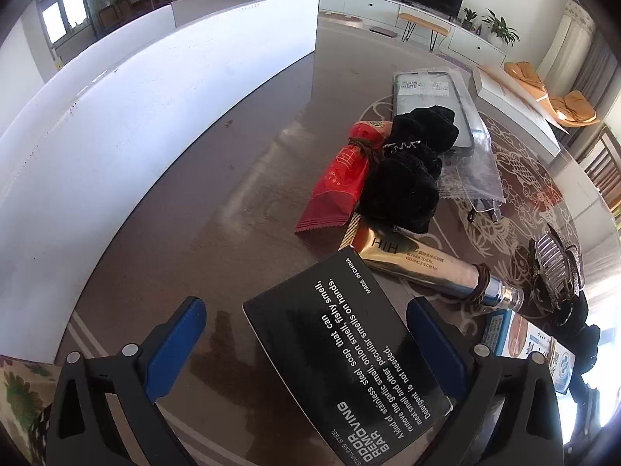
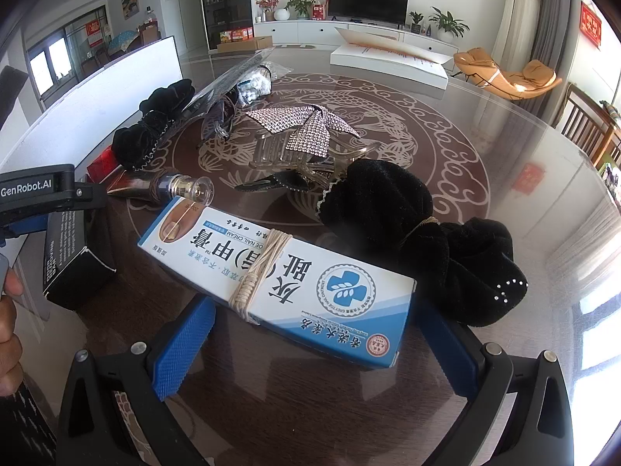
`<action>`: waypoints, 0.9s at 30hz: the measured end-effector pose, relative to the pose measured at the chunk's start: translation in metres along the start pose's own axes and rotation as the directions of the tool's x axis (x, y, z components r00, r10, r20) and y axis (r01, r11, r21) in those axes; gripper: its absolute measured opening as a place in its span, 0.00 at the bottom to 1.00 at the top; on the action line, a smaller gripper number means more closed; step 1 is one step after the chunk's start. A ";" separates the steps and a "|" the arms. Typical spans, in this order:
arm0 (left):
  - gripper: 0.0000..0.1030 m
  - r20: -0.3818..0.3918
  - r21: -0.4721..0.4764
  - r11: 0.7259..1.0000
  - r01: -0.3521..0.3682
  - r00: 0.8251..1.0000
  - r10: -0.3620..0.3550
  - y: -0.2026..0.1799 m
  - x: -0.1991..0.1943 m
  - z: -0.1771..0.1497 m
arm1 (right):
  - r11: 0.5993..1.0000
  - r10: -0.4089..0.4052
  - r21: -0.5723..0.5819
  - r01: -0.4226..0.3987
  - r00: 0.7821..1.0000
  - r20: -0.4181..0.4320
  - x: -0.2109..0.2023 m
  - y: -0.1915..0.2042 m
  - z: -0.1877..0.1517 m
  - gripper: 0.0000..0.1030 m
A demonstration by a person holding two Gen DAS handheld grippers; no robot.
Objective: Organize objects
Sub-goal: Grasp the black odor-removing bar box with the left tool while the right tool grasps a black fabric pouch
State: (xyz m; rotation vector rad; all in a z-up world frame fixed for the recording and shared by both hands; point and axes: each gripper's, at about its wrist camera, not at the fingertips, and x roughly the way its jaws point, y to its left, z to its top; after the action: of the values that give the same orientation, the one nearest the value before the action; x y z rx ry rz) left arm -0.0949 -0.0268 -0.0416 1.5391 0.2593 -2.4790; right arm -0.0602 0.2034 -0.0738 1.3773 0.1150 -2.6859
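My left gripper (image 1: 306,353) stands wide open around the black printed cardboard soap box (image 1: 345,353), its right pad near it (contact unclear). My right gripper (image 2: 310,334) gapes around the near end of the white-and-blue nail cream carton (image 2: 279,275); the carton hides its far pad. Both boxes lie on the glass-topped table (image 2: 485,209).
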 end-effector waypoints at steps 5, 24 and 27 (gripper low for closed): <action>1.00 -0.033 0.054 0.999 0.008 0.999 -0.006 0.018 -0.004 -0.013 | 1.000 0.000 0.000 0.000 1.000 0.000 0.000 0.000 0.000 1.00; 1.00 0.045 0.072 0.997 -0.007 0.999 0.004 0.028 0.005 -0.033 | 0.995 0.050 0.078 -0.060 0.991 0.127 -0.045 -0.029 -0.006 1.00; 1.00 0.046 0.069 0.998 -0.008 0.999 0.005 0.029 0.004 -0.035 | 0.998 0.033 0.048 -0.040 0.990 0.134 -0.060 -0.057 0.009 1.00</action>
State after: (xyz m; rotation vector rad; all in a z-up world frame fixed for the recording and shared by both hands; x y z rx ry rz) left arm -0.0589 -0.0463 -0.0617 1.5038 0.1624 -2.5396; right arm -0.0407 0.2627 -0.0189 1.1964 0.0098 -2.7579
